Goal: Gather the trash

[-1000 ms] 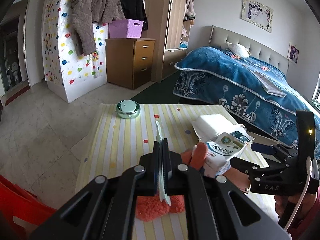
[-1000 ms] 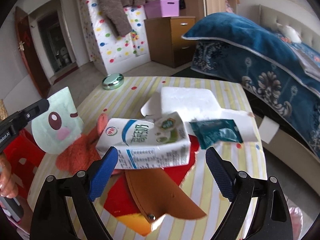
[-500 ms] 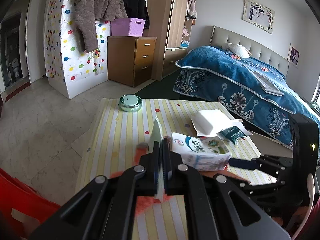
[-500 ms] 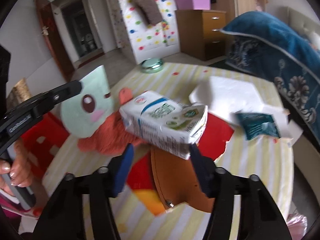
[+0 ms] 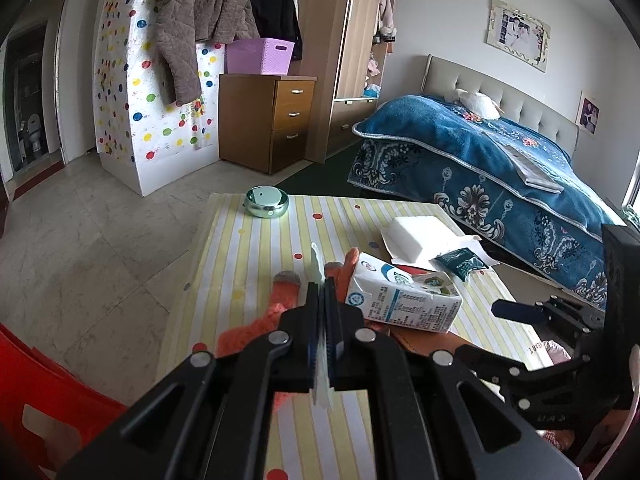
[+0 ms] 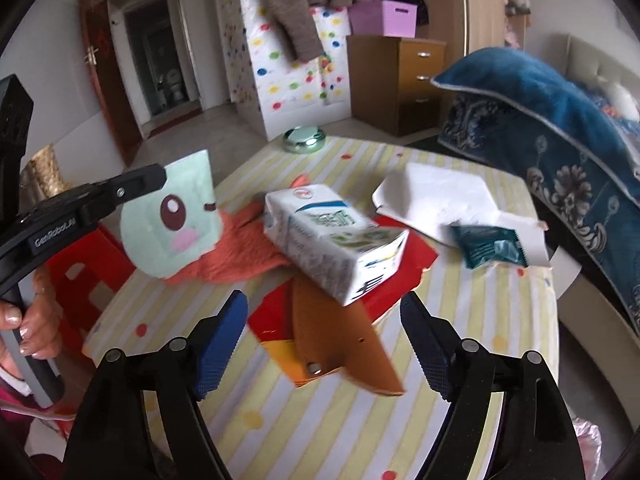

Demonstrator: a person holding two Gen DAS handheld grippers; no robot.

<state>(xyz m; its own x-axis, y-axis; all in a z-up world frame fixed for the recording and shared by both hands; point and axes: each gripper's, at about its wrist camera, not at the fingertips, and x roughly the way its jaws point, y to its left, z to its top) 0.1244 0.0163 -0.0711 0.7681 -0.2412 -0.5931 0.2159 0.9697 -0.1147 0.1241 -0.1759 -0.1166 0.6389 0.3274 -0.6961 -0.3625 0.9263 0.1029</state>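
**Milk carton dead ahead of the open right claw**

While the left claw [image 5: 323,300] is clamped shut on a flat pale-green card [image 6: 172,232] with a cartoon face, the right claw [image 6: 324,344] hangs over the striped table [image 6: 340,432] with its jaws spread wide and nothing between them. Just beyond its blue pads [image 6: 218,344] lies the milk carton [image 6: 336,240], tipped on its side and resting partly on an orange fuzzy cloth [image 6: 236,256] and a red sheet [image 6: 396,276]. Its long axis runs diagonally, from far left to near right, so the near corner points between the jaws. The right claw looks much the nearer of the two, and it is free, so the grab likely falls to it, after a slight twist to straddle the carton's narrow sides. Farther off sit a teal packet [image 6: 490,250], a white block [image 6: 448,188] and a round metal tin [image 6: 304,138].
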